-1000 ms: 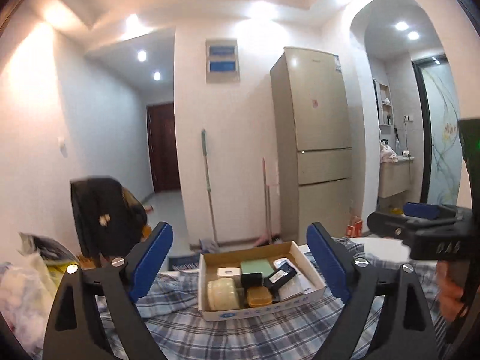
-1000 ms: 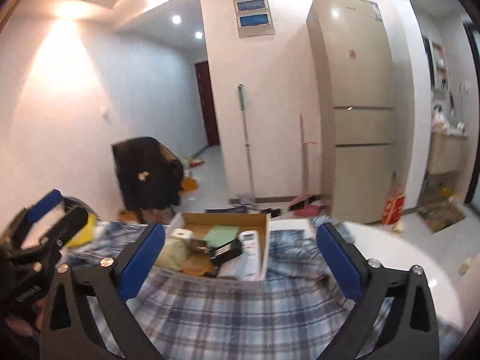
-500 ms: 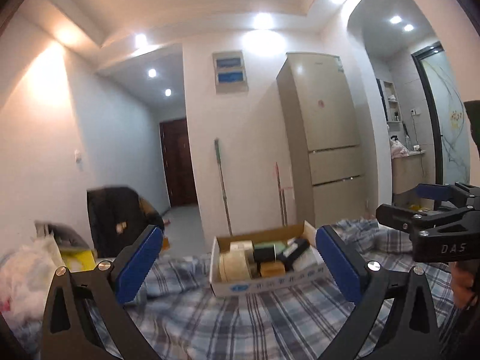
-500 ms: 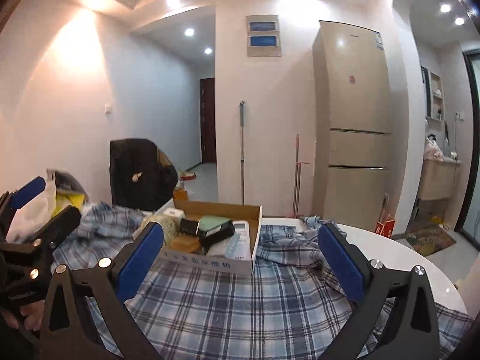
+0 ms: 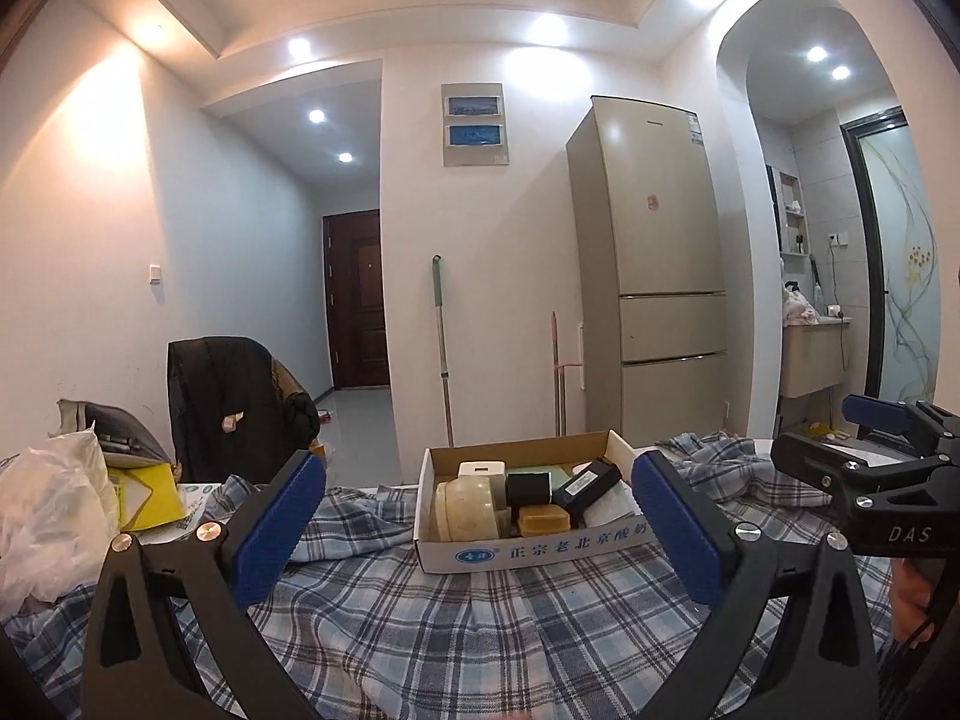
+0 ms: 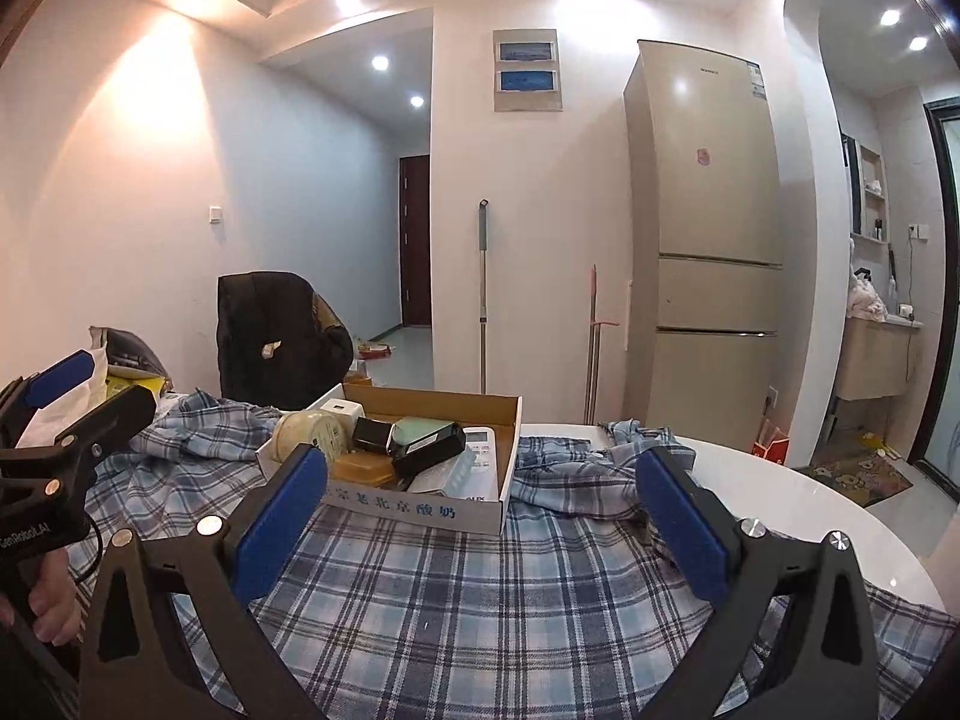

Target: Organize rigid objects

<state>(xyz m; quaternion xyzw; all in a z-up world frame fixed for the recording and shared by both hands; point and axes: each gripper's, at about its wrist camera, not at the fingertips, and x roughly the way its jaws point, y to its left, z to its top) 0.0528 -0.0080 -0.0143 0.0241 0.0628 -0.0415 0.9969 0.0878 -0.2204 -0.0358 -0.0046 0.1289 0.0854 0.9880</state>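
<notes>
The cardboard box [image 5: 528, 546] of small rigid items sat ahead of 2 wide-open, empty grippers, left gripper [image 5: 480, 525] and right gripper [image 6: 480, 513]; likely light, stiff, best gripped by its walls.

white remote [image 6: 477, 461] half buried in box, right hand [image 5: 912, 603] cut off

A blue-and-white plaid cloth [image 5: 456, 618] covers the white table [image 6: 798, 498]. The cardboard box [image 5: 534, 549] is brown inside, white outside with blue lettering. The fridge [image 5: 654, 276] is beige.
</notes>
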